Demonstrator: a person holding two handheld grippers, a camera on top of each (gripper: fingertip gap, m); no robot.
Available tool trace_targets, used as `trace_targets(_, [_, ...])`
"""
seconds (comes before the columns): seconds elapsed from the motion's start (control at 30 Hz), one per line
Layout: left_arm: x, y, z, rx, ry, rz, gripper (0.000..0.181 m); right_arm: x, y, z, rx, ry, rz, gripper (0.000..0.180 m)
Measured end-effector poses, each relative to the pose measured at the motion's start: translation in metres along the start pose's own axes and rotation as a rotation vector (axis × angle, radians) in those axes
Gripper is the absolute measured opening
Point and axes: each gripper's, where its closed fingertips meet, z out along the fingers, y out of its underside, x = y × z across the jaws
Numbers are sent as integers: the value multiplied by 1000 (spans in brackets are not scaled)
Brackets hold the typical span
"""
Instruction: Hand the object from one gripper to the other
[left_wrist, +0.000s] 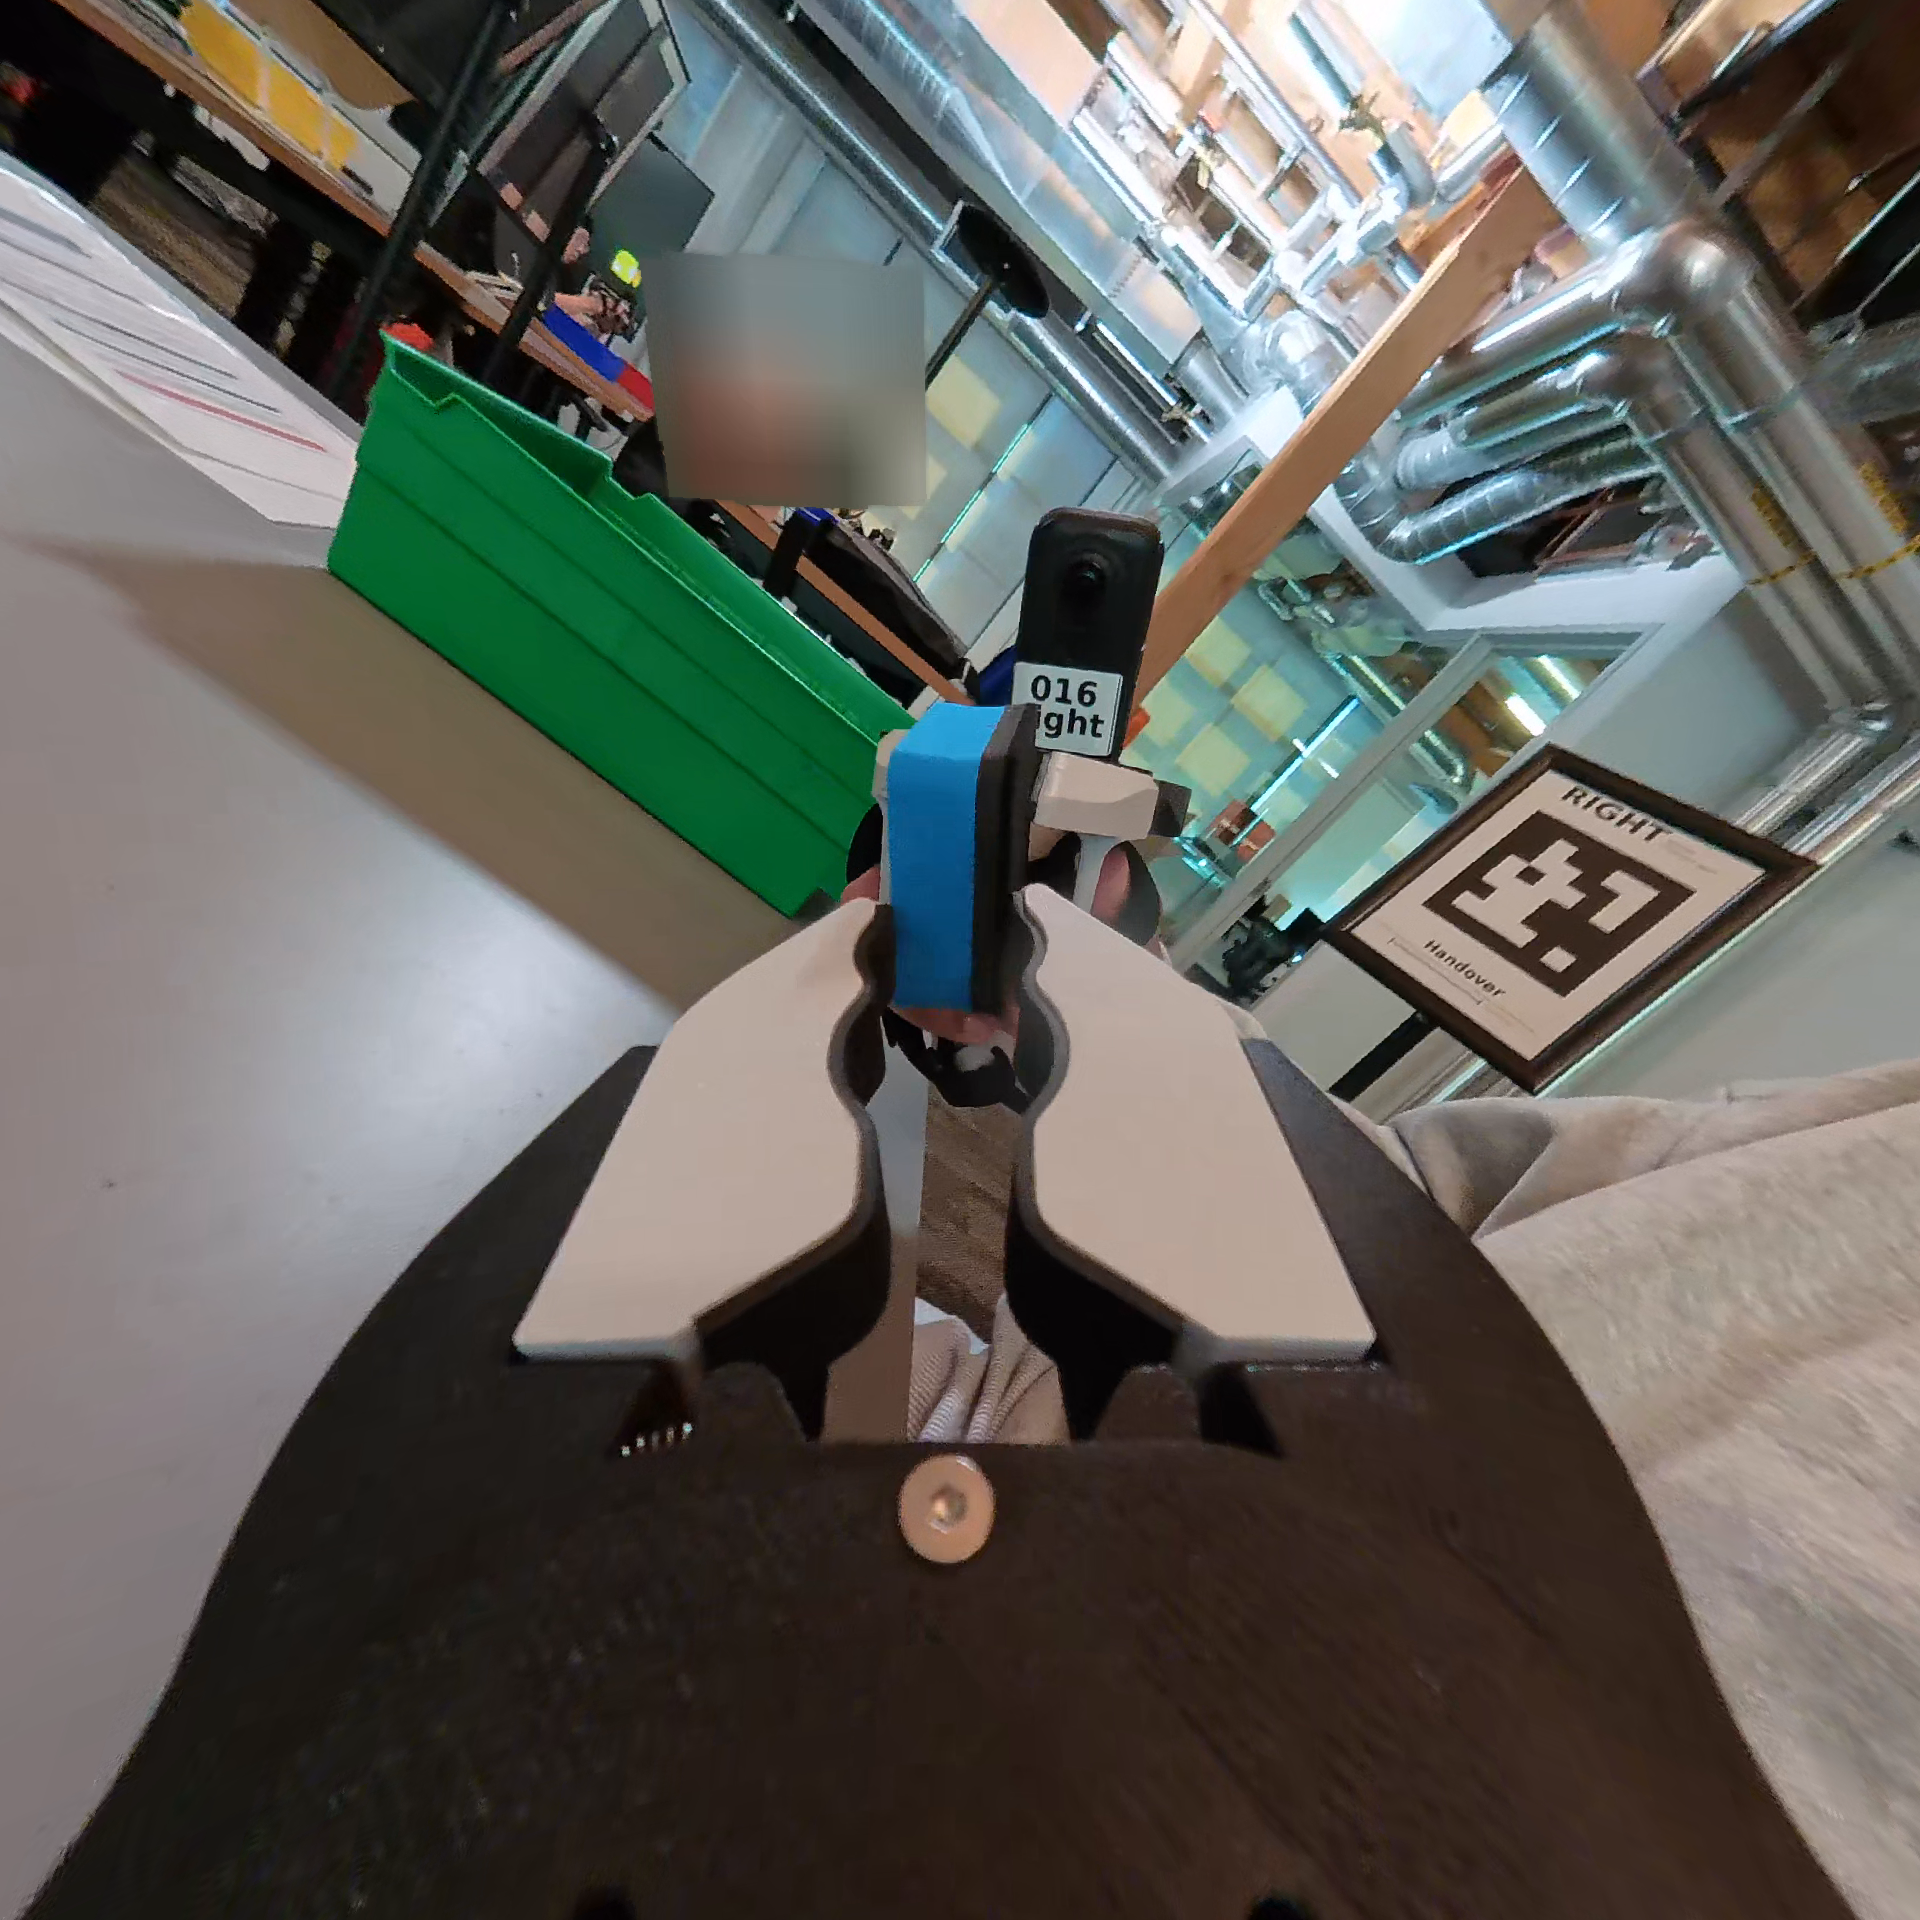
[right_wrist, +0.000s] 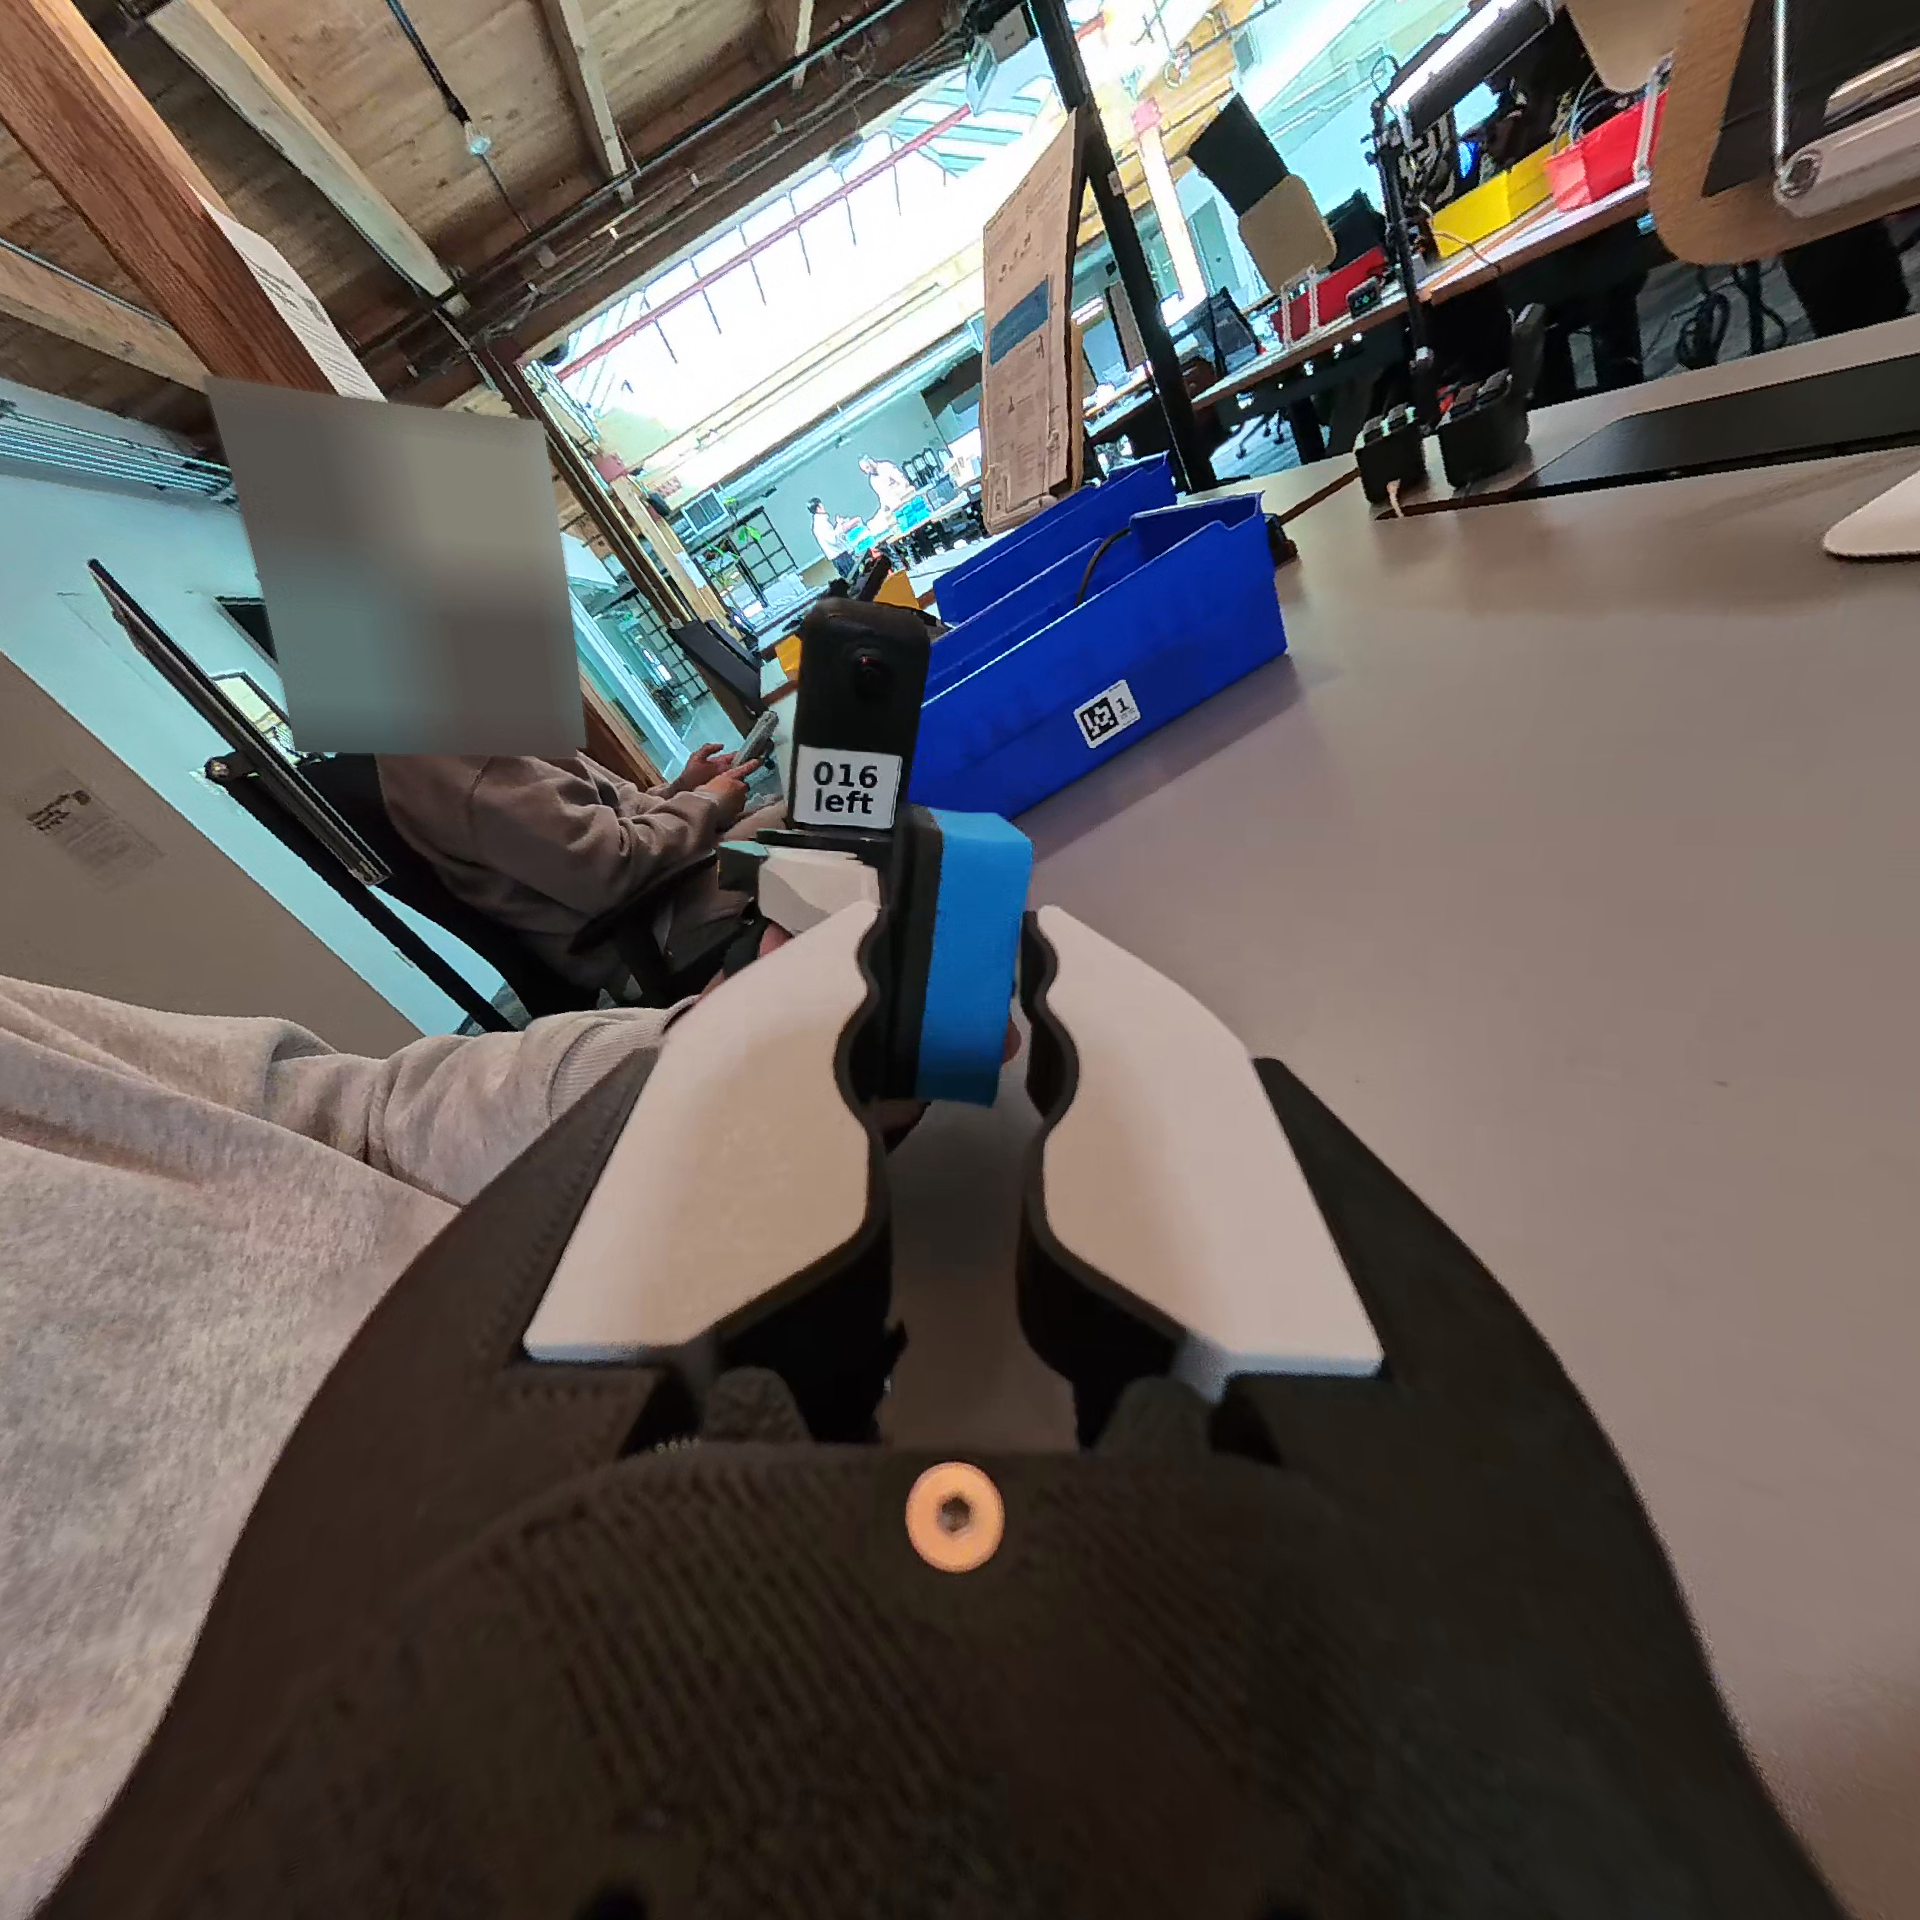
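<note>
Blue-and-black rectangular block (left_wrist: 940, 878) sat upright between the tips of both my grippers above the grey table (right_wrist: 1507, 935). My left gripper (left_wrist: 951, 961) seemed clamped on it; my right gripper (right_wrist: 951, 971) touched one side only, its jaws narrowly parted.

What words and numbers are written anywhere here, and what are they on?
I don't read writing out; here is where it sits.
White label under the black camera, left wrist view.
White label under the black camera, right wrist view.
Framed black-and-white sign.
Sticker on the blue bin.
</note>
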Motion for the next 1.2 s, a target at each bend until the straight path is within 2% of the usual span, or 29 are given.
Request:
trace_targets(0.13, [-1,-6,-3,25,-17,5,20,10,-4,-2,46,51,-23,57])
trace_targets(0.23, [-8,-9,-9,49,-21,-46,20,13,-12,-5,104,82,-92,72])
trace_targets(0.3, [-10,-10,-12,47,-11,-93,21,6,-15,-5,113,60,-208,77])
trace_targets(0.37, [-10,-6,-13,-3,12,-146,21,-4,-8,-3,60,34,-419,82])
trace_targets(0.47, [-6,2,-12,-73,56,-176,21,-7,8,-1,-56,69,-781,79])
trace_targets(0.53, [-3,8,-9,-126,75,-181,21,-8,15,0,-99,80,-869,77])
trace_targets(0.63, [1,16,-6,-170,89,-169,21,-11,16,1,-104,62,-867,72])
trace_targets(0.7, [3,17,-4,-173,105,-176,21,-14,20,0,-123,31,-866,55])
trace_targets(0.87, [6,13,-4,-135,141,-181,22,-16,18,0,-130,46,-853,54])
trace_targets(0.9, [4,10,-4,-104,128,-175,31,-16,15,0,-123,61,-841,54])
trace_targets(0.97, [-3,0,-5,-24,87,-173,62,-11,6,-3,-99,120,-810,54])
trace_targets(1.1, [-7,-12,-13,48,88,-196,66,4,-42,-36,41,356,-762,54])
trace_targets(1.2, [-7,-15,-14,61,90,-189,62,19,-90,-98,202,606,-736,54])
